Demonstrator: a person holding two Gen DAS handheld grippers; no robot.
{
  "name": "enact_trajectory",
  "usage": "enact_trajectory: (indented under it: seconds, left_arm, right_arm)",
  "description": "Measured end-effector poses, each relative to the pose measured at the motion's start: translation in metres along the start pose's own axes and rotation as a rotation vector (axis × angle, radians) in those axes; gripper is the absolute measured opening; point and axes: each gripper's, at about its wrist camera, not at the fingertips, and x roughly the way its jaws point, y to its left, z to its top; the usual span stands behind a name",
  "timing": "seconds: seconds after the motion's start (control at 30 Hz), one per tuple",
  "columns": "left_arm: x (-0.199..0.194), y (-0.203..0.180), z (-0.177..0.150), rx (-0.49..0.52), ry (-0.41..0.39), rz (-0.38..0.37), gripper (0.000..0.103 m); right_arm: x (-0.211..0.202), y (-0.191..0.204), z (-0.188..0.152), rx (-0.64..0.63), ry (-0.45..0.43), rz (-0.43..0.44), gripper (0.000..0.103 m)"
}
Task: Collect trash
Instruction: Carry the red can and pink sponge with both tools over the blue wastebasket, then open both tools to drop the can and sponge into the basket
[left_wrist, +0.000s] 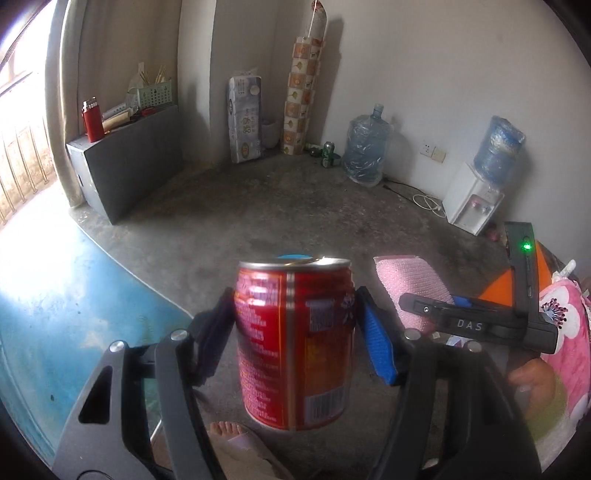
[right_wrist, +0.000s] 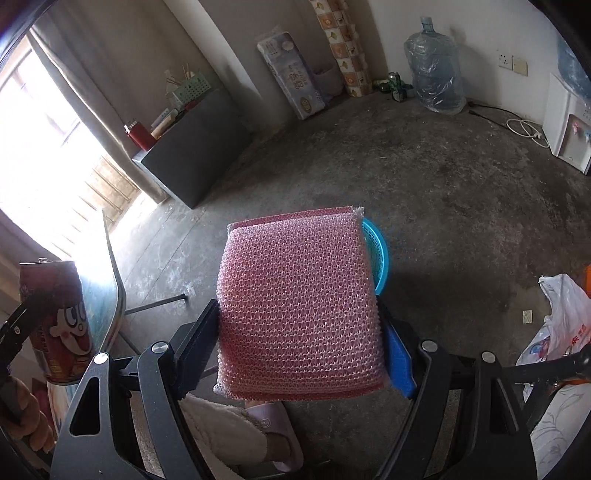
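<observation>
My left gripper (left_wrist: 295, 332) is shut on a red drink can (left_wrist: 293, 343), held upright above the concrete floor; the can also shows at the left edge of the right wrist view (right_wrist: 55, 321). My right gripper (right_wrist: 299, 332) is shut on a pink mesh scouring sponge (right_wrist: 299, 306), also seen in the left wrist view (left_wrist: 410, 288). A blue plastic basket (right_wrist: 378, 254) stands on the floor just behind and below the sponge; only its rim shows. A sliver of the basket shows behind the can top in the left wrist view (left_wrist: 291, 257).
A blue-topped table (left_wrist: 55, 295) is at left. A grey cabinet (left_wrist: 125, 173), tissue pack (left_wrist: 245, 118), water jug (left_wrist: 364, 149), green can (left_wrist: 328, 153) and water dispenser (left_wrist: 476, 206) line the far walls. A white plastic bag (right_wrist: 561, 325) lies at right. My slippered foot (right_wrist: 269, 435) is below.
</observation>
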Motion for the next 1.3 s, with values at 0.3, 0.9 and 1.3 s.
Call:
enact_trajectory:
  seconds: [0.3, 0.9, 1.3]
  left_arm:
    - [0.125, 0.012, -0.007, -0.107, 0.166, -0.045, 0.062]
    - [0.276, 0.063, -0.024, -0.255, 0.342, -0.062, 0.072]
    - [0.263, 0.081, -0.023, -0.311, 0.292, -0.069, 0.072]
  right_arm:
    - [0.040, -0.032, 0.007, 0.065, 0.048, -0.039, 0.077]
    - [0.134, -0.045, 0.025, 0.101, 0.171, -0.088, 0.077]
    - [0.211, -0.032, 0.040, 0.079, 0.233, -0.159, 0.080]
